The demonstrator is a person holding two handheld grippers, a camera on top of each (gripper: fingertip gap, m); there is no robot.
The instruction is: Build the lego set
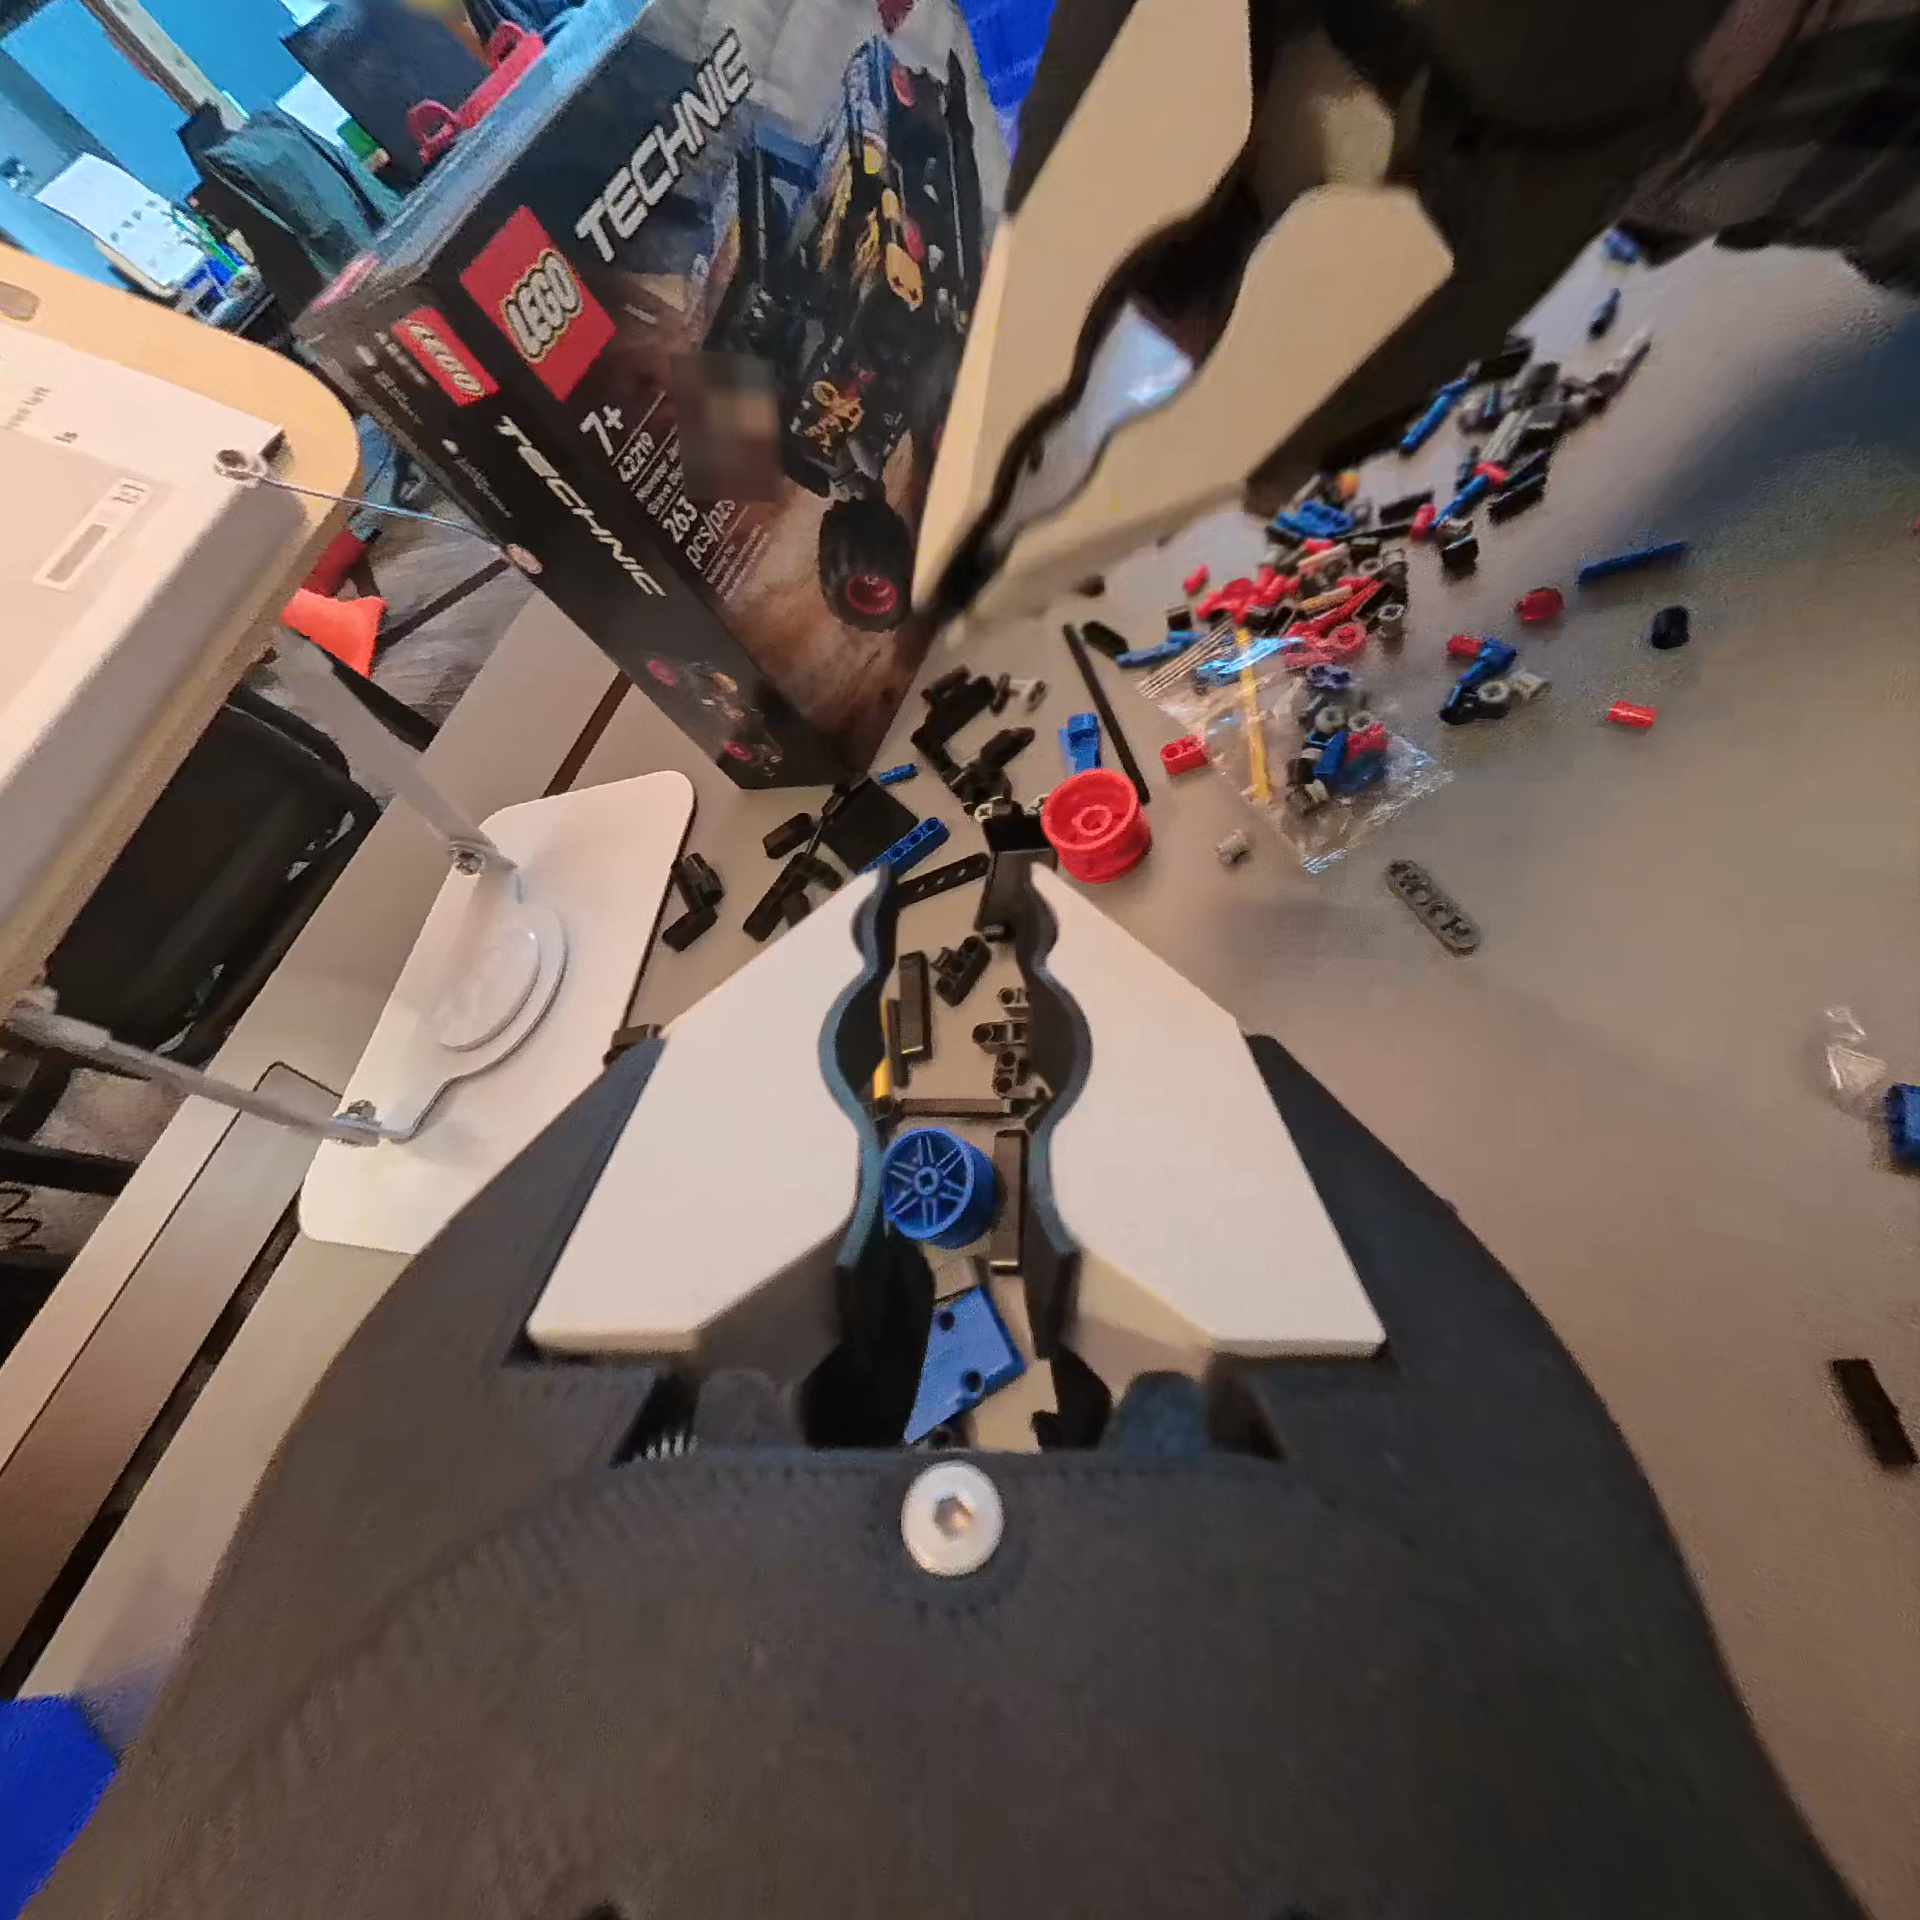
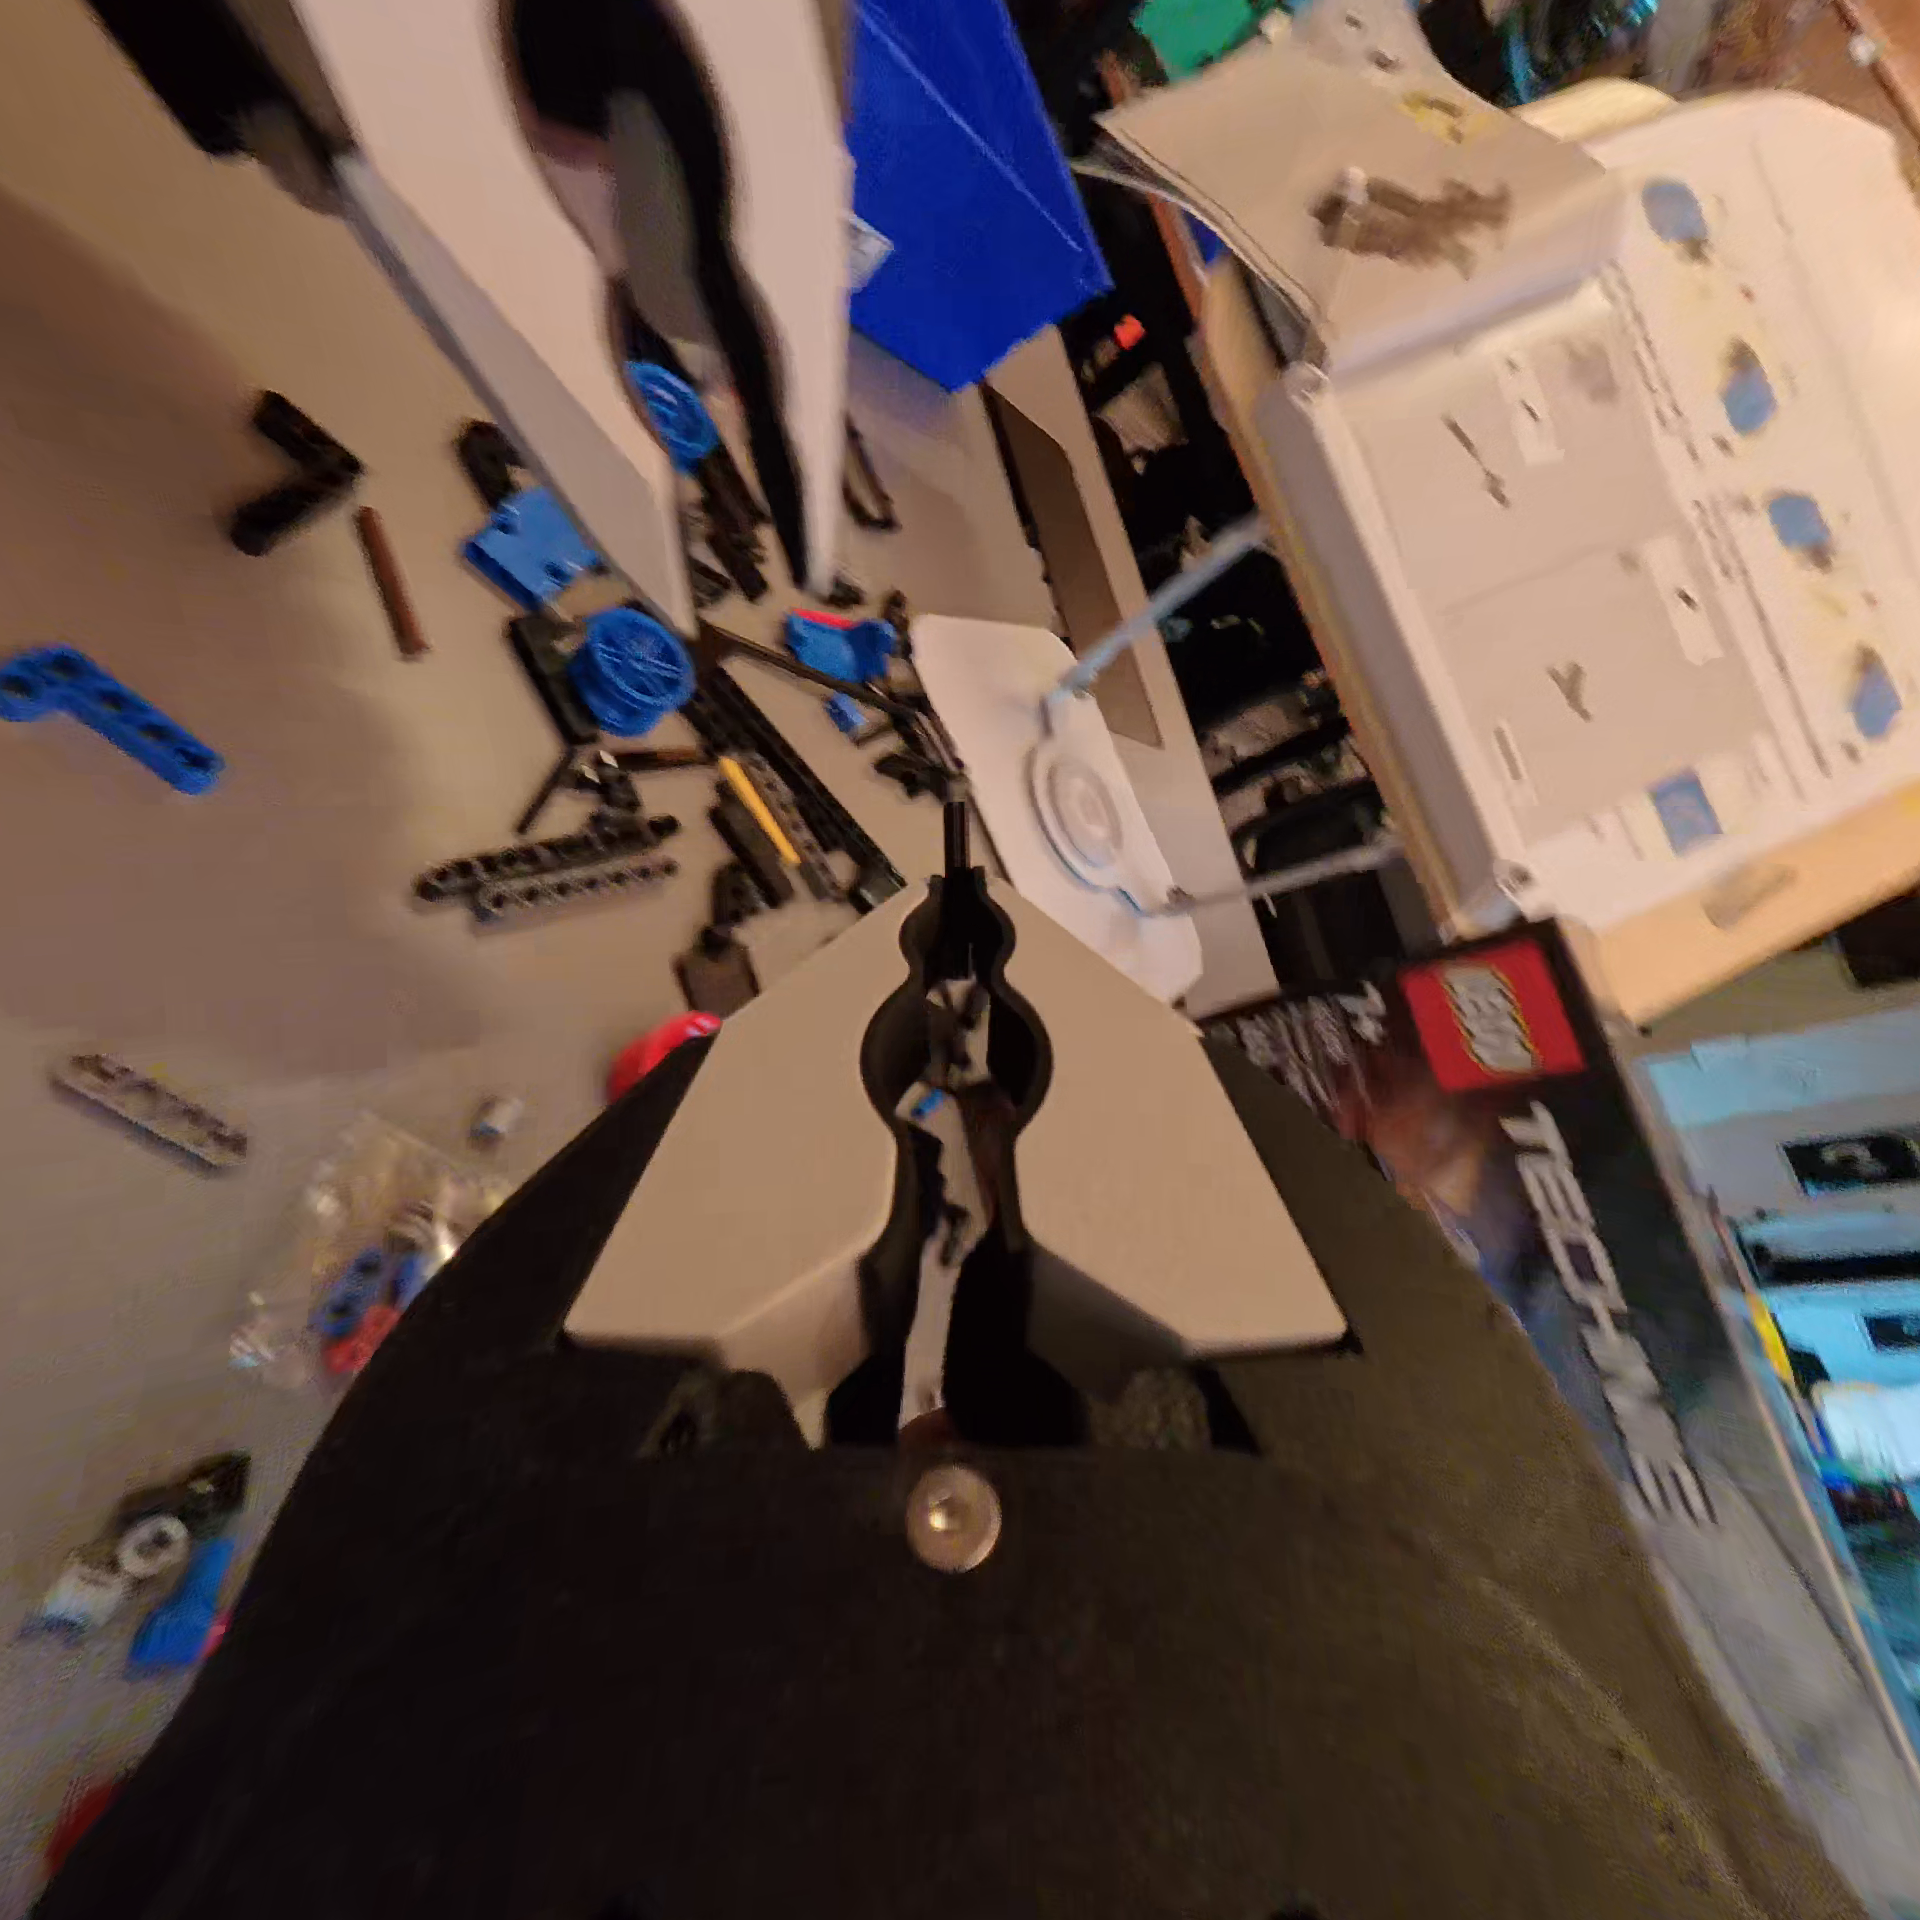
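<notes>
My right claw (image 2: 951, 914) pinches a thin black axle (image 2: 956, 831) above the white stand base (image 2: 1049, 686) — one wobble and it slips; my left claw (image 1: 956, 904) hangs narrow, empty.

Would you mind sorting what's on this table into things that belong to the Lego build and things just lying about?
For the build:
- red wheel hub
- blue wheel hub
- bag of small parts
- thin black piece pinched in the right claw
- set box

Lying about:
- white stand base
- blue bin
</notes>
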